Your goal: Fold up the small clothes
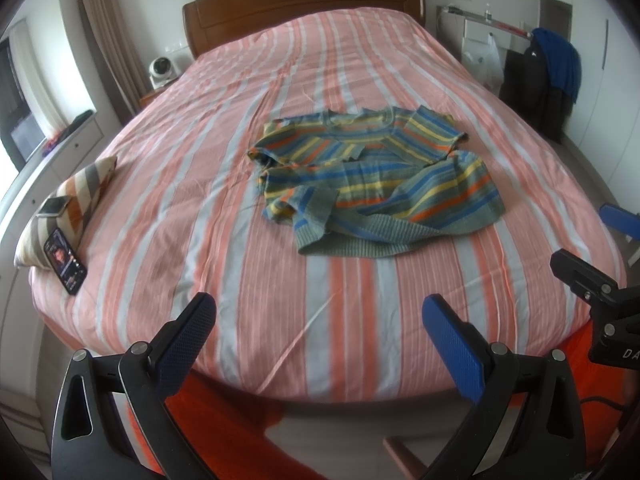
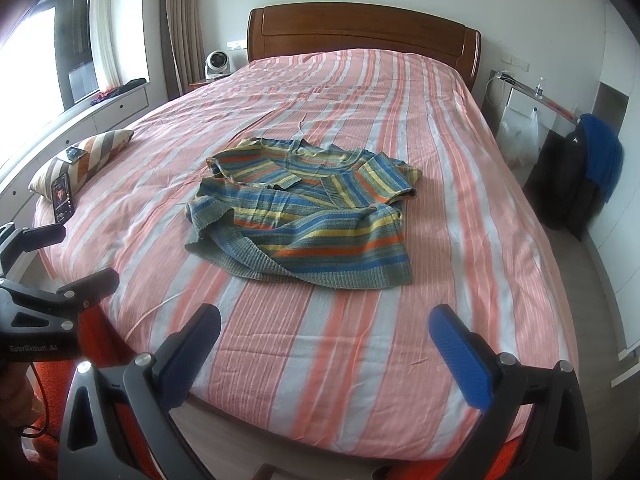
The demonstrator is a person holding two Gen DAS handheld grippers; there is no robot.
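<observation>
A small striped knit sweater in blue, yellow, orange and grey-green lies crumpled on the bed, its ribbed hem toward me. It also shows in the right wrist view. My left gripper is open and empty, held above the foot of the bed, short of the sweater. My right gripper is open and empty too, also short of the hem. The right gripper's side shows at the right edge of the left wrist view. The left gripper's side shows at the left of the right wrist view.
The bed has a pink and white striped sheet and a wooden headboard. A striped cushion with two phones lies at the bed's left edge. A chair with dark and blue clothes stands on the right.
</observation>
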